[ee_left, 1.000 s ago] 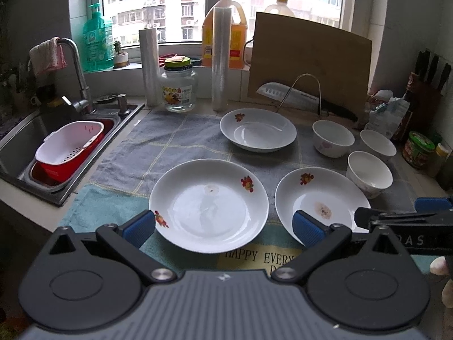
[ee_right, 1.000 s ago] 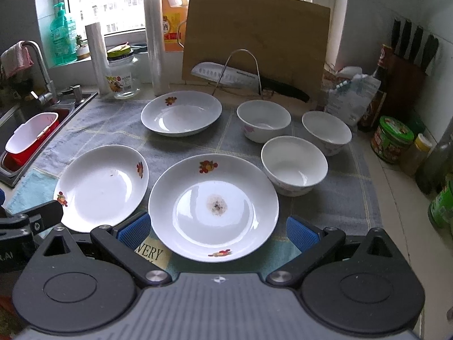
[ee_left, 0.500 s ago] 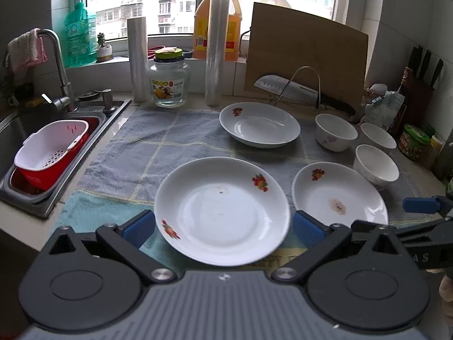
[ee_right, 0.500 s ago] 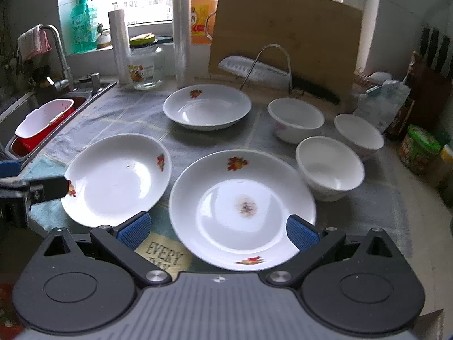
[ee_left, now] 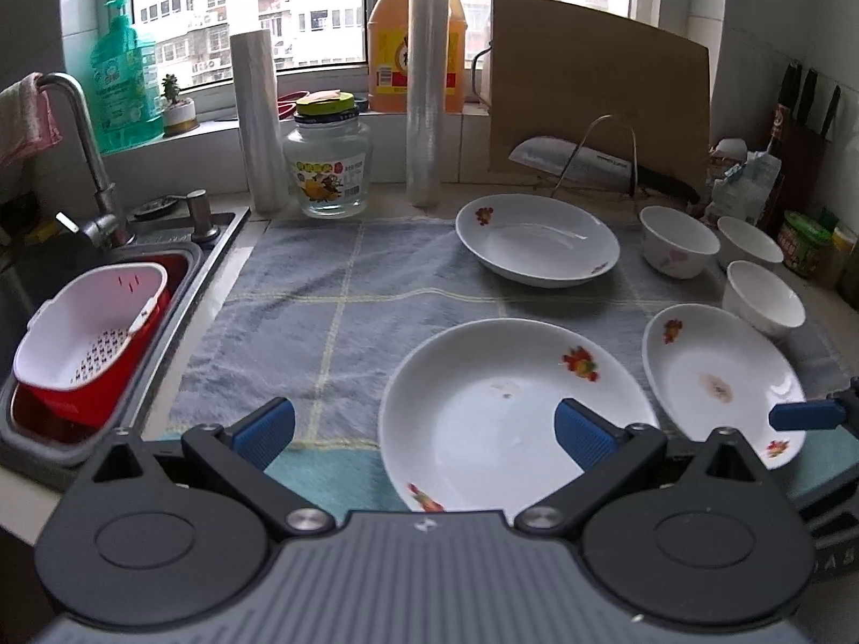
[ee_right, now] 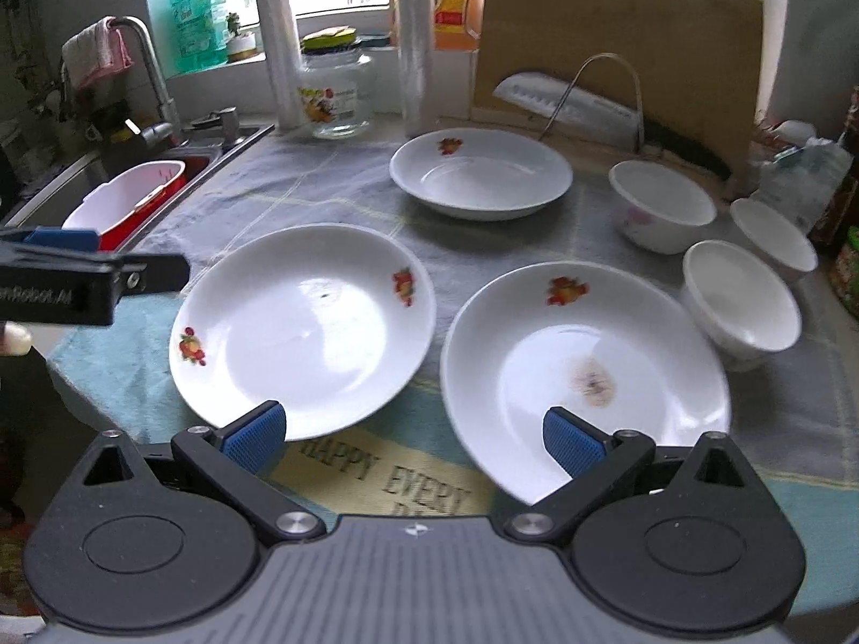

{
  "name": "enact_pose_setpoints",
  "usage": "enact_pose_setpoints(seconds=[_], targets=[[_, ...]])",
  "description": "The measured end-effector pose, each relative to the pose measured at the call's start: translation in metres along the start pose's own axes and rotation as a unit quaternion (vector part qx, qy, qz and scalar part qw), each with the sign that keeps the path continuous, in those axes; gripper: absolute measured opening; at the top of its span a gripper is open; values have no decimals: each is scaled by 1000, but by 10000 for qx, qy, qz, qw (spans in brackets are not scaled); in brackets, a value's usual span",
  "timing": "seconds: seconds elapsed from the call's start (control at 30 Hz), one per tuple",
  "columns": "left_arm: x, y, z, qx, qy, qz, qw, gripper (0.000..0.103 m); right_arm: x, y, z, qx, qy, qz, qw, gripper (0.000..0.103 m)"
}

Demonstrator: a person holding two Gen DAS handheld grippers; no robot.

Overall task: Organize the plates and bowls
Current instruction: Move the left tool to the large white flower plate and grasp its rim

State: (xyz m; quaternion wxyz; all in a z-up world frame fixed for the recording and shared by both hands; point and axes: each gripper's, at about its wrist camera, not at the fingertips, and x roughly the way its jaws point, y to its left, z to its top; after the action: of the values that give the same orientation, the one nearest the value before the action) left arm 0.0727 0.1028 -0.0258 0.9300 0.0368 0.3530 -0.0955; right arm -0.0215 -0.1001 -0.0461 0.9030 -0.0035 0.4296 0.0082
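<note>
Now both wide-open hand-held grippers, left (ee_left: 424, 426) and right (ee_right: 413, 432), had shifted leftward, empty; the near-left plate (ee_left: 510, 413) and stained plate (ee_right: 585, 375) lay unstacked on the counter's towel (ee_left: 333, 300).

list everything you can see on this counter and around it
plates: 3, white with fruit prints, on the towel; the right front one has a brown stain
bowls: 3, white, right side of towel
towel: 1, grey-blue check, on the counter
jar: 1, clear with yellow lid, by the wall
film rolls: 2, clear, upright by the jar
cutting board: 1, brown, leaning at the back
knife: 1, on a wire rack
oil jugs: 2, orange and pale, windowsill
soap bottle: 1, green, windowsill
colander: 1, white in a red basin, in the sink
faucet: 1, metal, pink cloth on it
left gripper: open, empty
right gripper: open, empty
</note>
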Motion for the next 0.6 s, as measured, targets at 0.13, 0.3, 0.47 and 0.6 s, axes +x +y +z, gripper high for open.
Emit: enact_pose_setpoints(seconds=[0.13,0.3,0.47,0.6], targets=[[13,9,5,161,25,-206,9997,102,15,11,-3,-23,159,53,9999,103],[34,17,10,345,159,-523,9979,102,26,26,-11,-325,84,18,9994,103],[58,19,18,573,417,-899,9934,102,28,43,-21,-681,25,242,9974,103],[75,14,23,926,519,-1012,9892,102,39,51,-27,-707,176,290,9969,103]])
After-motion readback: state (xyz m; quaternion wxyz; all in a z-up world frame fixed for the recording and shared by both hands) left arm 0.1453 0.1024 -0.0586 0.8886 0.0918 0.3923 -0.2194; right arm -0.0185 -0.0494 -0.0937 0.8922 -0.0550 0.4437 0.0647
